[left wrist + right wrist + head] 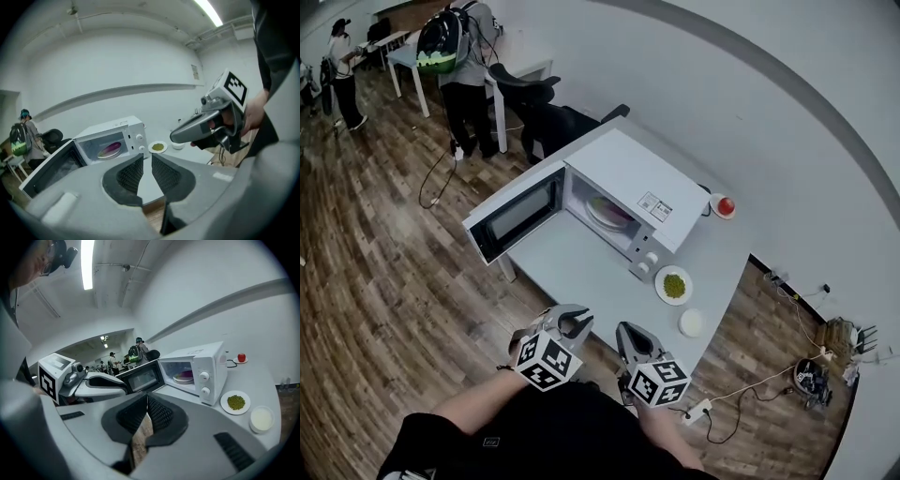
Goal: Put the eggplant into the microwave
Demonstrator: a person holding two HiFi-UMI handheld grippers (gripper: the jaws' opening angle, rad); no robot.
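- The white table carries the microwave, whose door stands swung wide to the left. The cavity is open to view in all three cameras.
- Judged from how things lie, the placing itself looks done. Nothing is left on the table to be picked up, and the only step that might remain is shutting the door, which the task does not name.
- The left gripper is at the table's near edge, well apart from the microwave. Its jaws are slightly parted with nothing between them.
- The right gripper is beside it, jaw tips closed together and empty.
- A pale plate sits on the cavity floor.
- The eggplant lies on that plate, inside the microwave. It is a smooth, glossy, purple-magenta oblong lying on its side, and it looks whole.
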